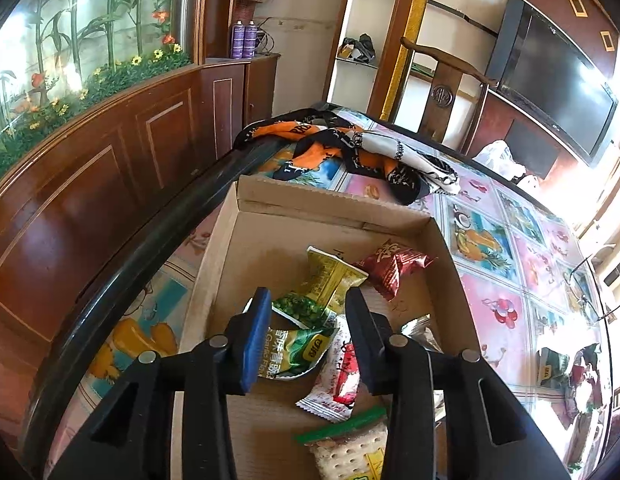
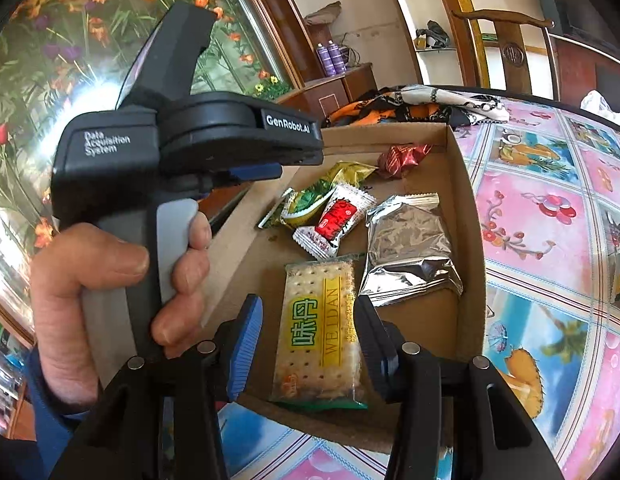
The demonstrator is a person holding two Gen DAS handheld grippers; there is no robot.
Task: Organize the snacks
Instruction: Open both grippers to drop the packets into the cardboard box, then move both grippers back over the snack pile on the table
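Cracker pack [image 1: 352, 450] cut off at btm edge, left view; silver pouch [image 1: 424, 330] mostly hidden behind hand-held gripper finger.

The cardboard box [image 2: 466, 200] is plain brown. In it lie a dark red foil packet [image 2: 402, 156] with gold marks, a yellow-green packet [image 2: 342, 174], a green pea packet [image 1: 300, 344], a white sweet wrapper [image 2: 336, 220] with a red label, a silver foil pouch [image 2: 410, 252] and a clear cracker pack [image 2: 320, 332] with yellow-green lettering. The tablecloth [image 2: 550, 208] shows pink and blue fruit squares; the scarf [image 1: 350, 148] is orange, black and white
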